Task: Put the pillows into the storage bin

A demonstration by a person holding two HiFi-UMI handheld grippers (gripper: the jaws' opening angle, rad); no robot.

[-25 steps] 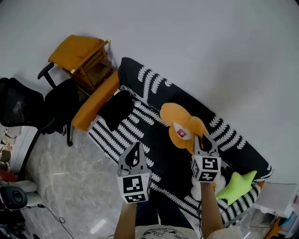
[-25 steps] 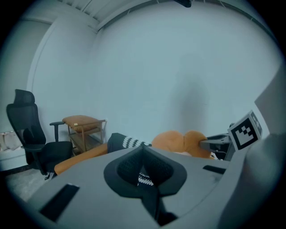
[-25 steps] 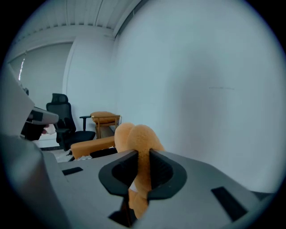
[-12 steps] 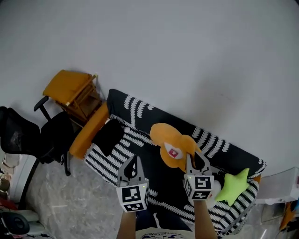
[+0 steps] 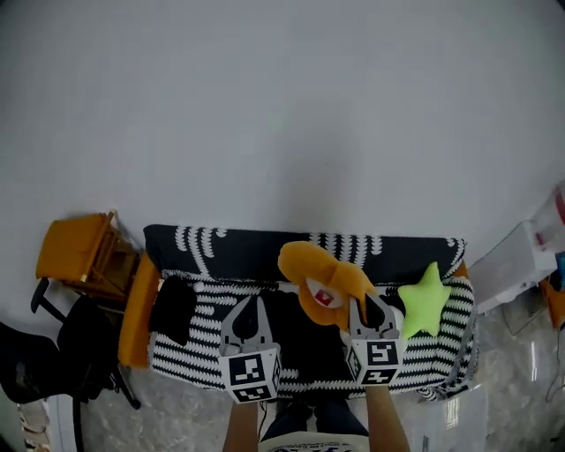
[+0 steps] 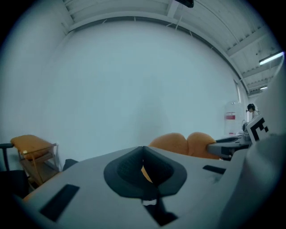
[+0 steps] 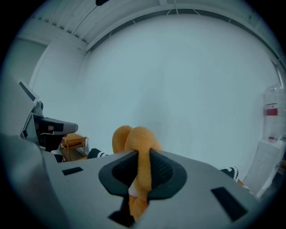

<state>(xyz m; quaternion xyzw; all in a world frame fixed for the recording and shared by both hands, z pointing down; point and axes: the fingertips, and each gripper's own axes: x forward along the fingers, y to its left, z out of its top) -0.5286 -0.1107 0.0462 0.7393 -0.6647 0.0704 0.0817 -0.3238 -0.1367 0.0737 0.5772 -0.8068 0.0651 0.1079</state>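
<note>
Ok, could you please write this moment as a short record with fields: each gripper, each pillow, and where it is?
right gripper: shut on orange pillow
left gripper: shut, nothing between its jaws
green star pillow: on sofa, right end
black pillow: on sofa, left end

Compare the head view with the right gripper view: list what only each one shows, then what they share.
Only the head view: the green star pillow lying on the striped sofa, and the person's forearms behind the grippers.
Only the right gripper view: the ceiling beams, a bottle with a red label at the right edge, and the pads pressing on the fabric.
Both: the orange pillow pinched in the right gripper, the left gripper beside it, and the orange chair.
</note>
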